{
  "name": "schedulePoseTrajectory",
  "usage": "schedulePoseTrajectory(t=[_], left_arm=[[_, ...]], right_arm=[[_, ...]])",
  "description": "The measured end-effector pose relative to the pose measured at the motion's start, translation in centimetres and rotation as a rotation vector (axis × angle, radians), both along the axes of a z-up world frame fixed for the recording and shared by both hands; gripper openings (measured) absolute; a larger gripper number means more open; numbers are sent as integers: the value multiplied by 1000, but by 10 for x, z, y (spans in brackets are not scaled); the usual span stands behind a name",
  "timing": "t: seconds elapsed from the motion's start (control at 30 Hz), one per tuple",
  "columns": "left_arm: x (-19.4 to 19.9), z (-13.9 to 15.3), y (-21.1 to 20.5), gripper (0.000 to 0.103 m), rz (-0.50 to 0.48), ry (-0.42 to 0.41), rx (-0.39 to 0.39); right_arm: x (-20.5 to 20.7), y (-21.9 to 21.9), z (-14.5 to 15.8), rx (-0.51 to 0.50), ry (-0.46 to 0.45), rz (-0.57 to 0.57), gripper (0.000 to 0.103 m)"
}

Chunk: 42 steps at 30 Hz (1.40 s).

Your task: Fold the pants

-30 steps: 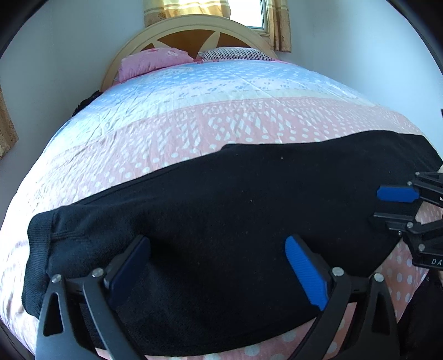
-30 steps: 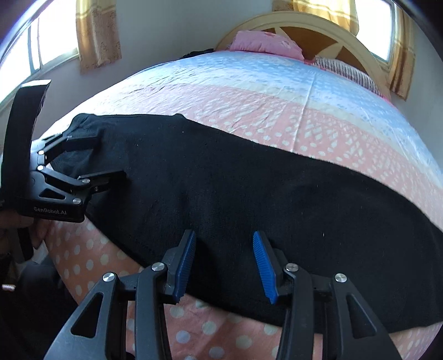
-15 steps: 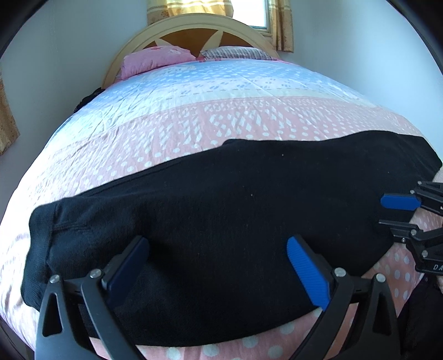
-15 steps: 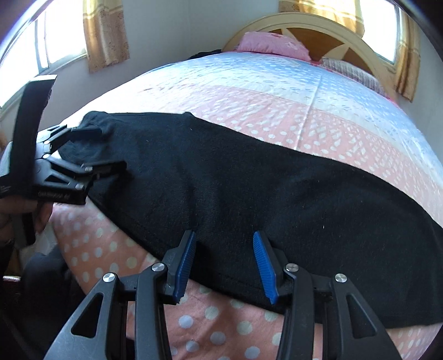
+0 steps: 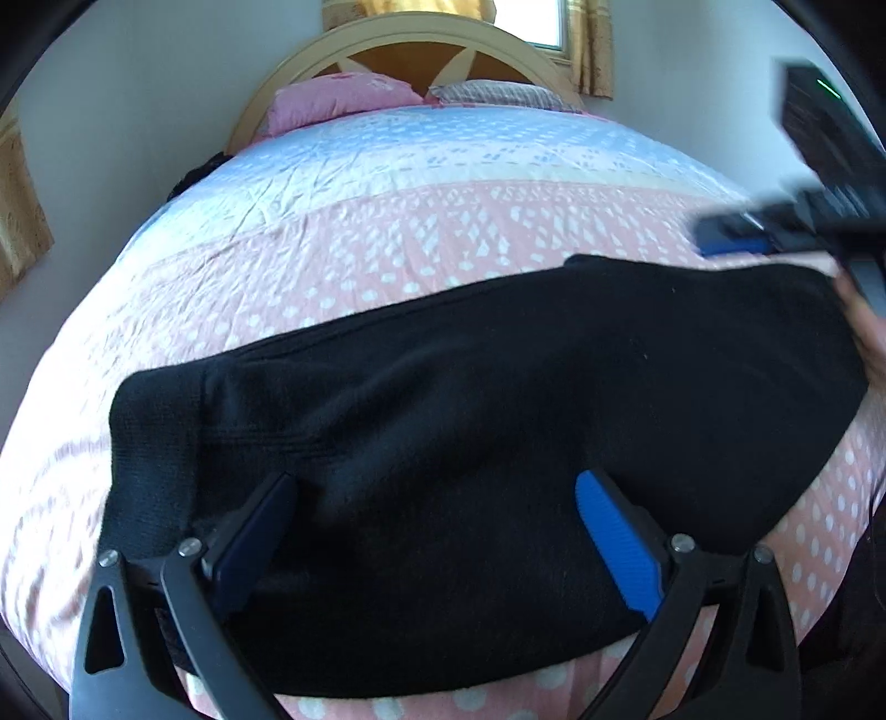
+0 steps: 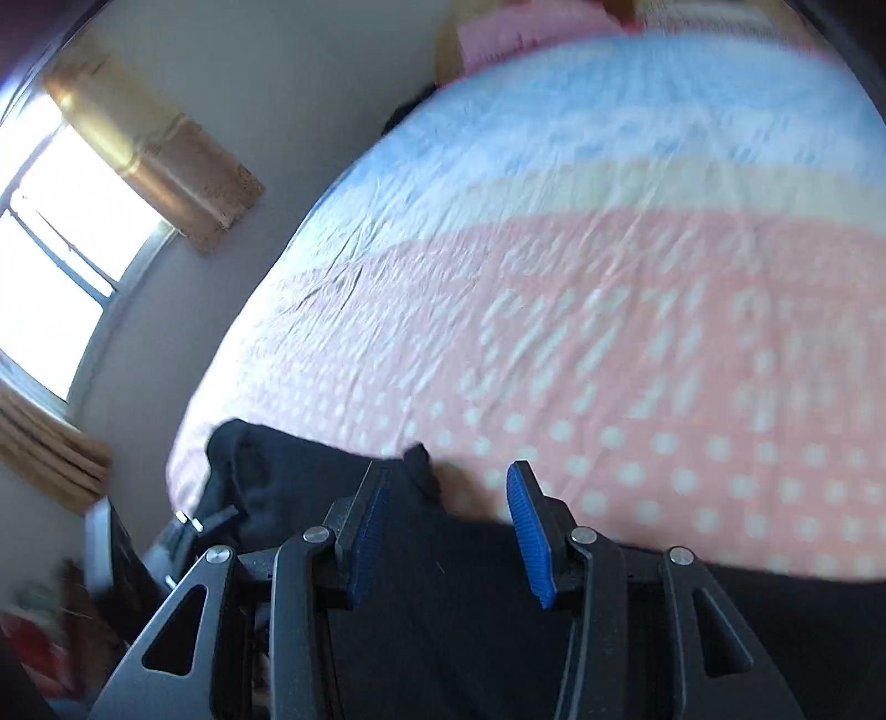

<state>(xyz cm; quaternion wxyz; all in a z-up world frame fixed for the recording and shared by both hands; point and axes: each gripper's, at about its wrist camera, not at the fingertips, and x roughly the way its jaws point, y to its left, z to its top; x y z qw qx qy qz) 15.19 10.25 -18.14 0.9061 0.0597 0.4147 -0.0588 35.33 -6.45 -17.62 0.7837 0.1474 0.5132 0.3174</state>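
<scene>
Black pants (image 5: 498,415) lie crosswise on the near part of the bed, their ribbed end (image 5: 155,443) at the left. My left gripper (image 5: 434,482) hovers over the near half of the cloth, open wide with nothing pinched. My right gripper (image 5: 731,238) shows blurred at the upper right of the left wrist view, above the pants' far edge, with a hand (image 5: 864,332) beside it. In the blurred right wrist view the right gripper (image 6: 449,471) stands partly open over the far edge of the pants (image 6: 443,609), with sheet and cloth visible through the gap.
The bed sheet (image 5: 443,221) is pink with white dots near me and blue farther back. A pink pillow (image 5: 343,97) and a striped pillow (image 5: 493,91) lie against the wooden headboard (image 5: 410,44). A curtained window (image 6: 61,221) is on the left wall.
My right gripper has swung from the near right edge of the pants up and over to their far edge, rolling as it went. The left gripper has drifted slightly leftward.
</scene>
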Motion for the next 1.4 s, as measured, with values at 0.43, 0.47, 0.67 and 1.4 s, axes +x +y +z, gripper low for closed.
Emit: schedulePoseTrajectory(t=[0.43, 0.47, 0.67, 1.4], left_arm=[[-9, -2, 3, 103, -47, -24, -28], [-10, -2, 4, 103, -48, -27, -30], [-13, -2, 5, 103, -47, -39, -34], [-23, 17, -37, 103, -98, -84, -88]], right_arm=[[6, 30, -10, 157, 146, 17, 4], [4, 28, -6, 167, 129, 6, 3], [8, 12, 3, 179, 72, -68, 2], [-129, -235, 29, -186, -171, -345, 38]])
